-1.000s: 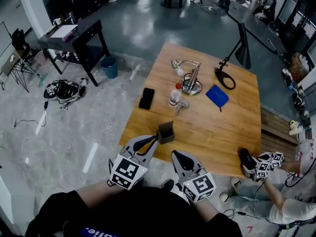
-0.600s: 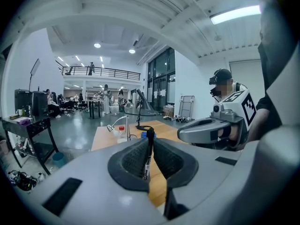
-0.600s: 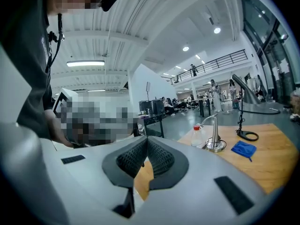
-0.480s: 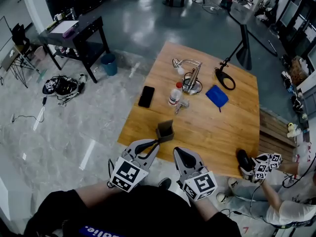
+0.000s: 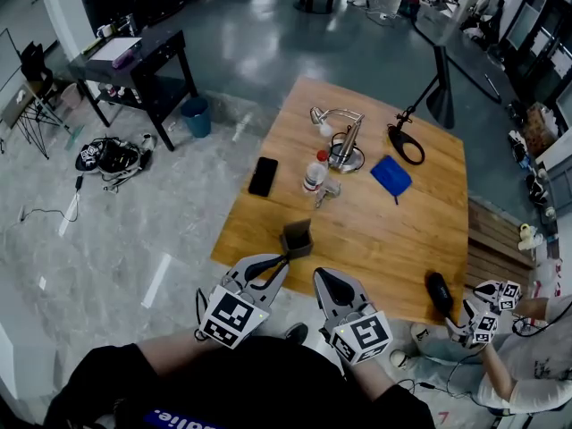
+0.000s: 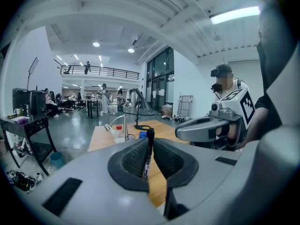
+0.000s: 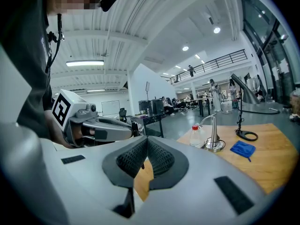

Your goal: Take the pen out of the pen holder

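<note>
The dark square pen holder [image 5: 298, 237] stands near the front edge of the wooden table [image 5: 393, 239]. My left gripper [image 5: 282, 261] hangs just in front of the holder, off the table's edge. In the left gripper view this gripper [image 6: 149, 143] is shut on a black pen [image 6: 148, 153] that stands upright between the pads. My right gripper [image 5: 320, 279] is beside it, also off the table's edge. In the right gripper view it [image 7: 146, 143] is shut, with nothing between its pads.
On the table lie a black phone [image 5: 264, 177], a small bottle [image 5: 315, 172], a silver desk lamp [image 5: 345, 143], a blue cloth [image 5: 391, 175] and a black lamp [image 5: 420, 105]. Another person with marker-cube grippers [image 5: 487, 315] crouches at the table's right front corner.
My two grippers have stayed almost still in front of the holder. The other person's grippers at the right have shifted a little to the right and down.
</note>
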Available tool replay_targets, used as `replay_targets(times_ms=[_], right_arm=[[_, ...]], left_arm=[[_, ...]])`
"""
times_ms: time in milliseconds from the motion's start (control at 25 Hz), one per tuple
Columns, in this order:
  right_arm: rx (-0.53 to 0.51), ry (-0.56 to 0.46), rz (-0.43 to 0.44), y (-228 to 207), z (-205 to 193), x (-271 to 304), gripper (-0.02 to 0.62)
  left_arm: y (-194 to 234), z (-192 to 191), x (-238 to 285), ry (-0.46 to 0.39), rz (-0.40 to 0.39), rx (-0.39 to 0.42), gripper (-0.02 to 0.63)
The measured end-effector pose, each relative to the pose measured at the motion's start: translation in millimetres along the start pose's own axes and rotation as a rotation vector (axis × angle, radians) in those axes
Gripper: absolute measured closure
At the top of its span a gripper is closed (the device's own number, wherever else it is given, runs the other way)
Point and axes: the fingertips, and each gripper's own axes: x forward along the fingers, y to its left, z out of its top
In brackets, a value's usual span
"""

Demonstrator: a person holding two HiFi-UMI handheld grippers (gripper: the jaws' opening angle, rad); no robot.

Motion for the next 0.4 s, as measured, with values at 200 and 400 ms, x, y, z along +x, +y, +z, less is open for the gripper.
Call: replay_targets(times_ms=[200,400], right_arm=[[0.009,-0.002,-0.008,-2.1,-1.1,-2.3,0.590],[0.021,-0.007,-0.018,-3.9,-2.1,-3.2,0.591]], left_arm=[[-0.4,0.6,0.9,-0.001,0.004,0.004,0.563],[0.9,0.9,2.4,-0.001,0.006,0.003,0.563]])
